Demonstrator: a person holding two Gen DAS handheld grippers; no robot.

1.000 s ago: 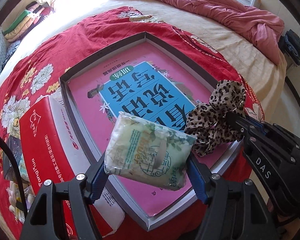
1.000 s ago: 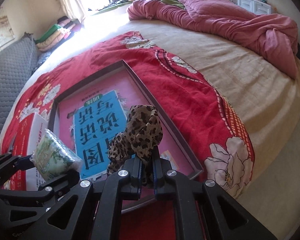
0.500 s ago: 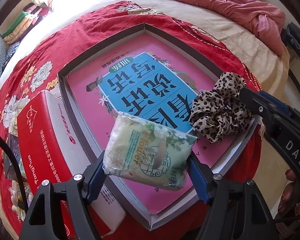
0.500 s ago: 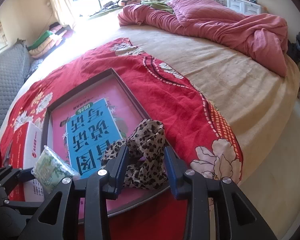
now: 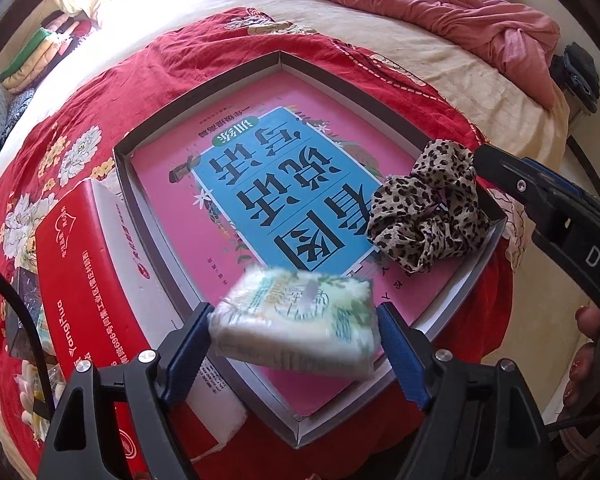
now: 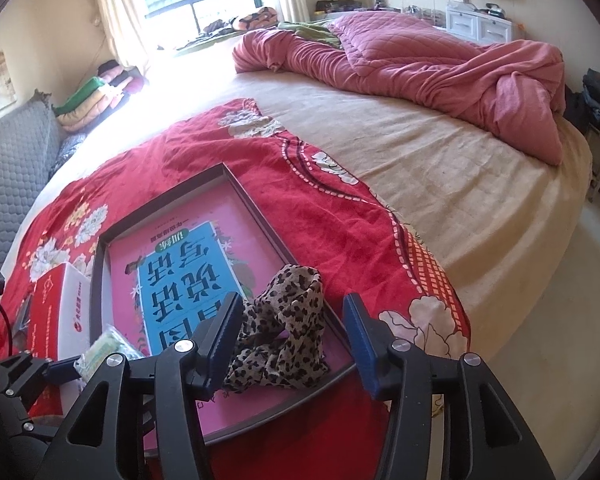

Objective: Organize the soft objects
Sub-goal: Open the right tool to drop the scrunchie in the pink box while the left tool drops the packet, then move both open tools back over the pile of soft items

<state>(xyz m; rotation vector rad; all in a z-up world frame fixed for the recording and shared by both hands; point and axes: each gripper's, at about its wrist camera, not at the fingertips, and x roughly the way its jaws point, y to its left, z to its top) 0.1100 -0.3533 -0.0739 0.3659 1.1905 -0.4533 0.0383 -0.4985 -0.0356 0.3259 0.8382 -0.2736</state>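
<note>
A leopard-print scrunchie point(image 5: 428, 208) lies in the near right corner of the dark-rimmed tray point(image 5: 204, 92), on the pink and blue book point(image 5: 280, 188). My right gripper point(image 6: 292, 304) hovers just above the scrunchie point(image 6: 284, 340). Its jaws are opening and neither pad presses the fabric. A green-and-white tissue pack point(image 5: 296, 320) is blurred between the pads of my left gripper point(image 5: 294, 312), over the tray's near edge. Those jaws are opening too, and the pack is slipping free.
A red-and-white box point(image 5: 80, 280) lies against the tray's left side on the red floral cloth point(image 6: 320, 220). A crumpled pink quilt point(image 6: 440, 64) fills the far side of the bed. Folded clothes point(image 6: 96, 100) and a grey sofa point(image 6: 12, 168) are at the left. A person's fingers point(image 5: 584, 344) hold the right gripper.
The right gripper opened, let go of the scrunchie and rose a little; the scrunchie now rests in the tray. The tissue pack has dropped lower between the widening left jaws.
</note>
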